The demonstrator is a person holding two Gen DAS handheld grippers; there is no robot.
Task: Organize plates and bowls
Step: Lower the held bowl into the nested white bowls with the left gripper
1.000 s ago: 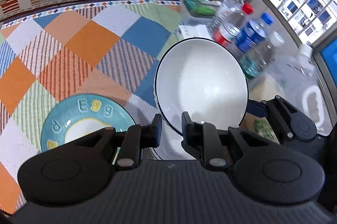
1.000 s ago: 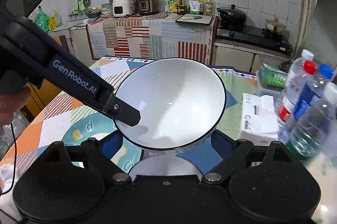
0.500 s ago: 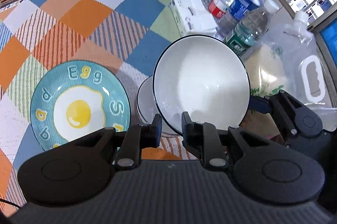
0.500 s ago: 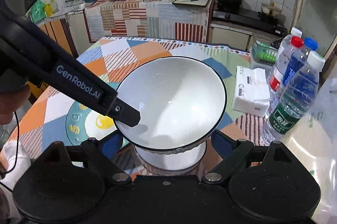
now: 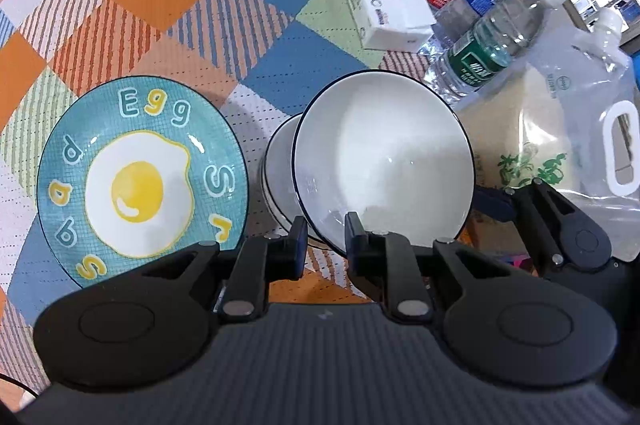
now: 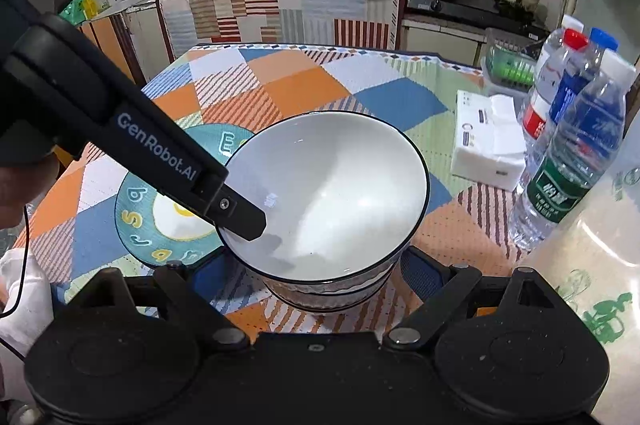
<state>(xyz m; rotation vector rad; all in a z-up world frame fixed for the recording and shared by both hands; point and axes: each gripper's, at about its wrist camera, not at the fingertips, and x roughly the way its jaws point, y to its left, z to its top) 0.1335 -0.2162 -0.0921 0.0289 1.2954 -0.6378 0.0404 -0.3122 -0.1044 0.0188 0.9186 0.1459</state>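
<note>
A white bowl with a dark rim [image 5: 384,161] [image 6: 332,193] is tilted, its base low over a second white bowl [image 5: 280,169] [image 6: 332,299] on the table. My left gripper [image 5: 325,239] is shut on the near rim of the upper bowl; one of its fingers [image 6: 236,213] reaches inside the bowl in the right wrist view. My right gripper [image 6: 316,265] is open, its blue pads on either side of the two bowls. A teal plate with a fried egg picture [image 5: 140,181] [image 6: 160,213] lies flat to the left of the bowls.
Several water bottles [image 5: 480,37] [image 6: 572,161] stand at the right, with a white tissue pack [image 5: 384,9] [image 6: 488,145] and a clear plastic pouch [image 5: 580,129]. A checked cloth [image 5: 160,5] covers the table. A kitchen counter [image 6: 280,5] lies beyond.
Both grippers have carried the upper bowl down toward the second bowl on the table. The view has tipped lower, so the teal plate shows fully.
</note>
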